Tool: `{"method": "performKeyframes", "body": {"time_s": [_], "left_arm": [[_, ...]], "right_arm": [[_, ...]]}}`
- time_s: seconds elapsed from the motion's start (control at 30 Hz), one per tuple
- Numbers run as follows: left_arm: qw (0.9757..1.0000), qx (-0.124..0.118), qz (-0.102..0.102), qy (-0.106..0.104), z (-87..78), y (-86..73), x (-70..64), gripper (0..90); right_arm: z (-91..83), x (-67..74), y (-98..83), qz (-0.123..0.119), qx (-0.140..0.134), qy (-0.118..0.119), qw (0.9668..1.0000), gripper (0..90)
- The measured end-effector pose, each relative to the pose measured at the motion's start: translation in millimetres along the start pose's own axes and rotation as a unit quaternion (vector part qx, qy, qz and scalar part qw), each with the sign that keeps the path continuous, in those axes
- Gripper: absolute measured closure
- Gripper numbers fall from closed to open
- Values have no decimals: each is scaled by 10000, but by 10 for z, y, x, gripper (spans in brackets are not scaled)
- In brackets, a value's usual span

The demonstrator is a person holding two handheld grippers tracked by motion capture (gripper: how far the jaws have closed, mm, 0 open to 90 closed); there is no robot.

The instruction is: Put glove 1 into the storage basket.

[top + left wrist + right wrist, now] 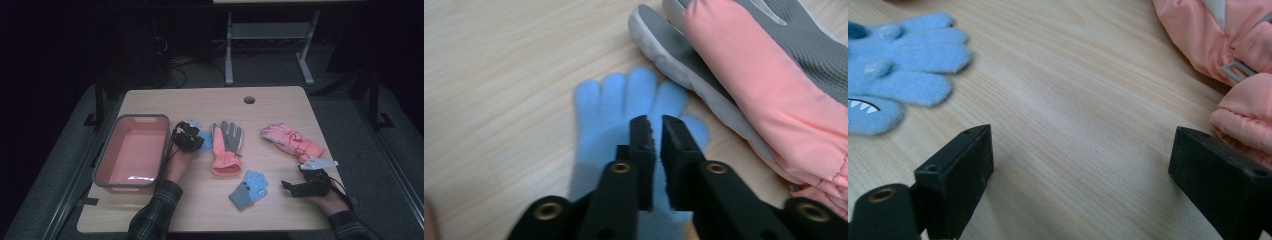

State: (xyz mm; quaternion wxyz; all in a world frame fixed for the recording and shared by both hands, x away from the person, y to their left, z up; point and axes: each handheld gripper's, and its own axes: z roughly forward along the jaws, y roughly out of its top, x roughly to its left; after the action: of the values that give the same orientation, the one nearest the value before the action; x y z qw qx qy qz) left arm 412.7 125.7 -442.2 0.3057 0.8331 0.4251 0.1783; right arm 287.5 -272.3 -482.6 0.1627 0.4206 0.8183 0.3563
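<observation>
While the left gripper (pixel 655 131) hovers over the blue glove (pixel 634 115) beside the bin (pixel 131 150), jaws nearly pressed together, it could snag the neighbouring pink glove (pixel 764 95); the right gripper (pixel 1080 175) rests spread.

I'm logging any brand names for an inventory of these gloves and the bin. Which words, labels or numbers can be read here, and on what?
No readable text in any view.
Blue glove near the right tool: a printed toothy face and dots, no letters.
Pink padded glove: grey strap and buckle, no legible label.
Pink and grey glove, other blue glove and pink bin: no markings visible.
</observation>
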Motion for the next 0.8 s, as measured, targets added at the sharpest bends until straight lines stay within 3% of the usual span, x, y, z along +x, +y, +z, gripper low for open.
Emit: {"method": "performKeyframes", "body": {"time_s": [0.13, 0.3, 0.4, 0.47, 0.5, 0.63, 0.8], "left_arm": [[9999, 88, -41, 100, 58, -26, 28, 686], [9995, 212, -123, 194, 165, -61, 50, 663], [9996, 167, -171, 126, 180, -75, 80, 694], [9997, 202, -109, 128, 184, -62, 46, 833], [9995, 248, -58, 167, 182, -52, 32, 850], [9994, 260, -169, 146, 163, -28, 14, 873], [9997, 174, -114, 161, 77, 18, -10, 877]], "right_arm": [[0, 0, 0, -5, -3, 0, 10000, 105], [1, 0, 0, -4, -4, -2, 10000, 105], [1, -1, 0, -6, -4, -1, 10000, 105], [0, 0, 0, -6, -3, 0, 10000, 105], [1, 0, -1, -4, -6, -2, 10000, 105], [1, 0, 0, -5, -4, -1, 10000, 105], [0, -1, 0, -5, -4, -1, 10000, 104]]}}
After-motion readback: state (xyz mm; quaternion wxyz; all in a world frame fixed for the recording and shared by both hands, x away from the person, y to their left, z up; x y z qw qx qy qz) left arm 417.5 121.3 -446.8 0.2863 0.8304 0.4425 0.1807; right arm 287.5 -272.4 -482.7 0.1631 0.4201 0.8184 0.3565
